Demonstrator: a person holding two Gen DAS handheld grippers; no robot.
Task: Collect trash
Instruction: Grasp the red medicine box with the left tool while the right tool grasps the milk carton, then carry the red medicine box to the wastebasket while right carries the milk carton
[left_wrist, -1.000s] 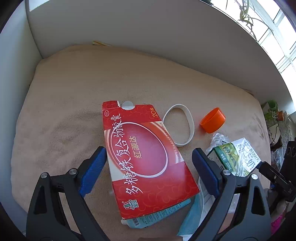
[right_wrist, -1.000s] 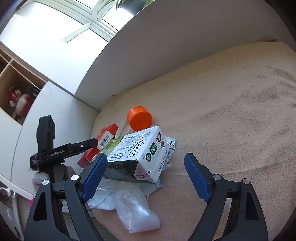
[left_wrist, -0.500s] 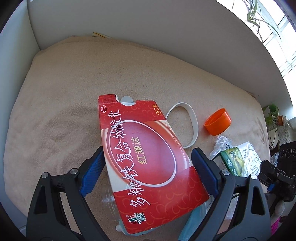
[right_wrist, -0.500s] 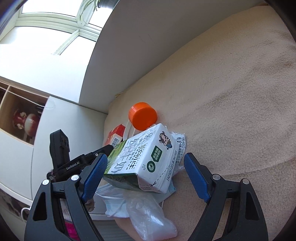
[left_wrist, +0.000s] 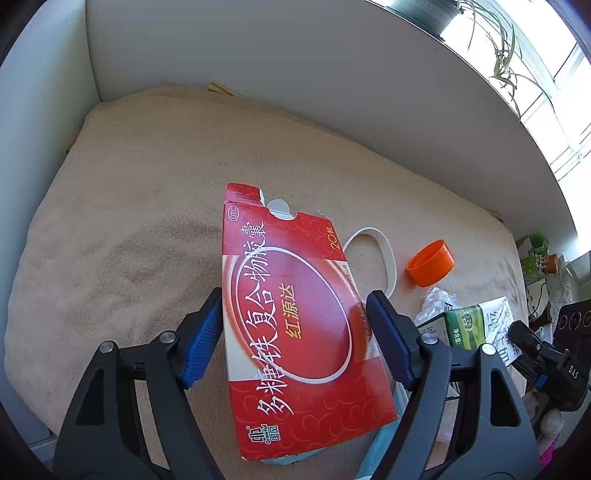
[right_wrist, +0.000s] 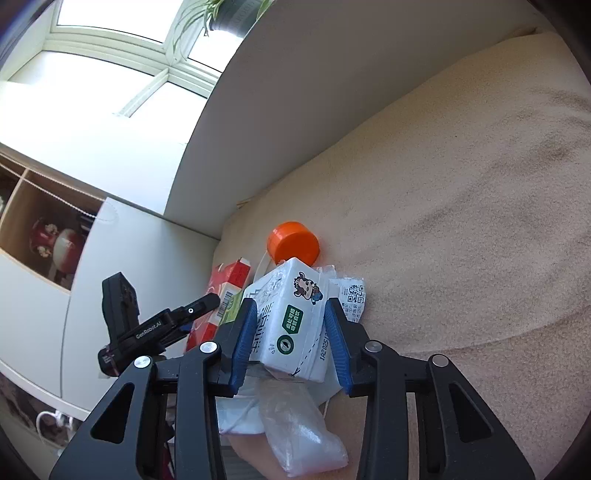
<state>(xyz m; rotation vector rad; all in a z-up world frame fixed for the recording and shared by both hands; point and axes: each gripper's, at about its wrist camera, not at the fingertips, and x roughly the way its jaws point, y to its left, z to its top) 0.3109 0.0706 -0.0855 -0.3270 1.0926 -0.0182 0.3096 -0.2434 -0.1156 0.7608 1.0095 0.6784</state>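
In the left wrist view my left gripper (left_wrist: 295, 332) is shut on a flat red medicine box (left_wrist: 291, 306), its blue pads against both long edges, the box tilted up off the beige cushion (left_wrist: 129, 240). In the right wrist view my right gripper (right_wrist: 291, 339) is shut on a white and green milk carton (right_wrist: 291, 321). The carton also shows in the left wrist view (left_wrist: 476, 325). An orange cap (left_wrist: 430, 263) and a white ring (left_wrist: 373, 258) lie on the cushion beyond the red box.
Crumpled clear plastic (right_wrist: 299, 428) and a blue and white wrapper (left_wrist: 384, 446) lie near the cushion's front edge. A white wall panel (left_wrist: 295, 74) backs the cushion. A plant pot (right_wrist: 236, 14) stands on the sill above.
Both grippers closed: the left pads came in onto the red box and tilted it up, the right pads came in onto the milk carton. Both cameras moved closer.
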